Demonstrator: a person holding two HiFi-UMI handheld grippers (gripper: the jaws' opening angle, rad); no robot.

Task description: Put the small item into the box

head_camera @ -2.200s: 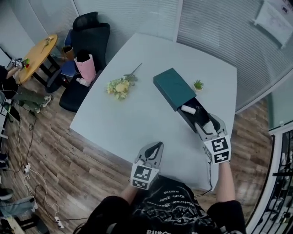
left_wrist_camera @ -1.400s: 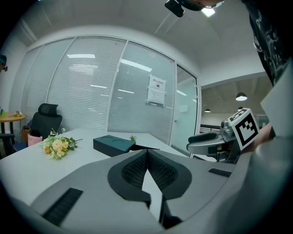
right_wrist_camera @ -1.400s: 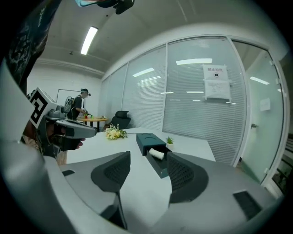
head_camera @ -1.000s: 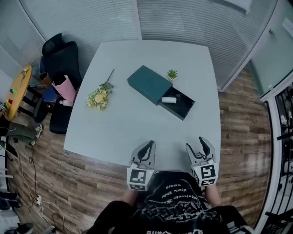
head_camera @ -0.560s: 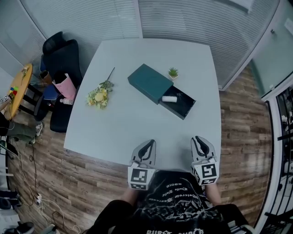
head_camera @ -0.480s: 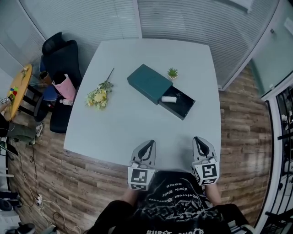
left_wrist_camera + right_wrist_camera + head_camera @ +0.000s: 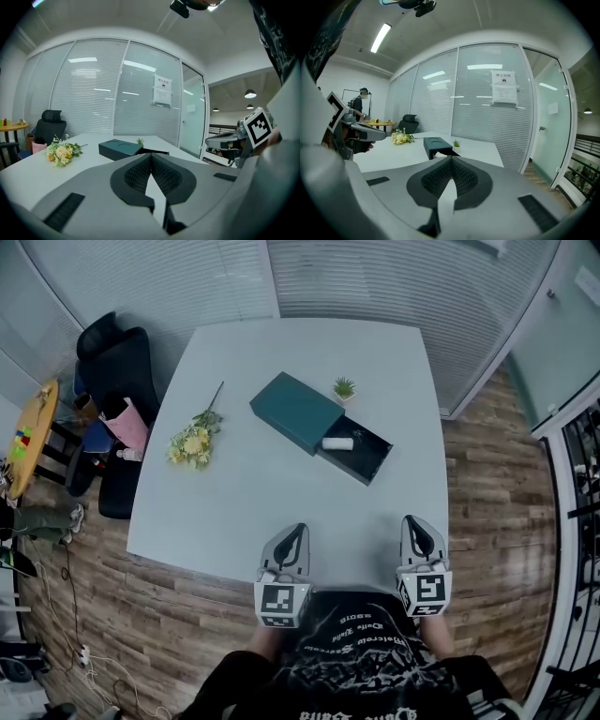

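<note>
A dark green box (image 7: pixel 291 412) lies on the white table (image 7: pixel 253 512) with its drawer (image 7: pixel 364 456) pulled out toward the right. A small white item (image 7: pixel 337 443) lies inside the drawer. Both grippers hover at the table's near edge, well short of the box. My left gripper (image 7: pixel 292 534) is shut and empty, its jaws meeting (image 7: pixel 151 157). My right gripper (image 7: pixel 416 525) is shut too (image 7: pixel 451 159); its jaws have just been closing, with nothing between them. The box (image 7: pixel 120 148) also shows in both gripper views (image 7: pixel 437 146).
A flower bunch (image 7: pixel 192 440) lies left of the box and a tiny potted plant (image 7: pixel 344 388) stands behind it. A black office chair (image 7: pixel 112 357) with a pink bag (image 7: pixel 127 424) sits off the table's left side. Glass walls with blinds surround the room.
My right gripper's jaws went from wide open to shut, and it shifted slightly right and forward along the near edge. My left gripper stayed put and shut.
</note>
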